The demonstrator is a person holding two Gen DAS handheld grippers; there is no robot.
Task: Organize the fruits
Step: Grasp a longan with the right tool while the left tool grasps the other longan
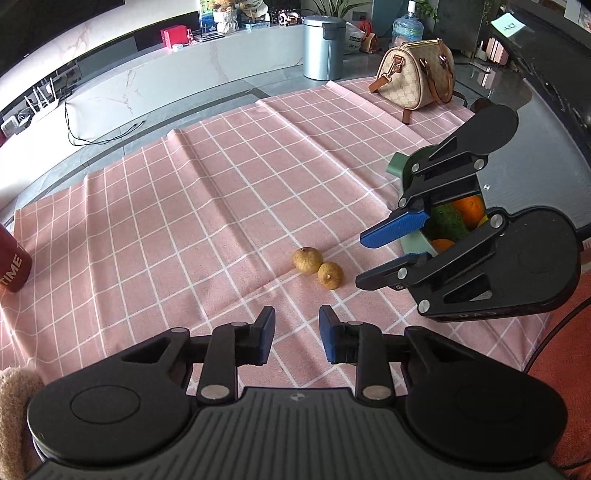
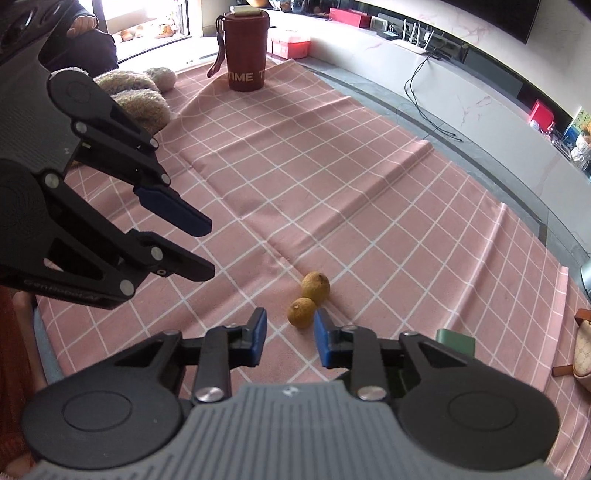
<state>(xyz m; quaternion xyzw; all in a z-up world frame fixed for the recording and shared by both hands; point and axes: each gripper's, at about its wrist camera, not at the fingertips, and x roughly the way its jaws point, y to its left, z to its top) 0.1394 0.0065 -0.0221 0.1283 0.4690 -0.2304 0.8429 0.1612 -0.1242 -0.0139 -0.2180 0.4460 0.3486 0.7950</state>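
Note:
Two small tan longan fruits lie touching on the pink checked tablecloth; they also show in the right wrist view. My left gripper is open and empty, just short of them. My right gripper is open and empty, its fingers close before the nearer fruit; it also shows in the left wrist view. A green container behind the right gripper holds oranges and a green cucumber.
A beige handbag stands at the cloth's far corner. A dark red tumbler and a fuzzy plush item sit at the other end. A metal bin and a water jug stand on the floor beyond.

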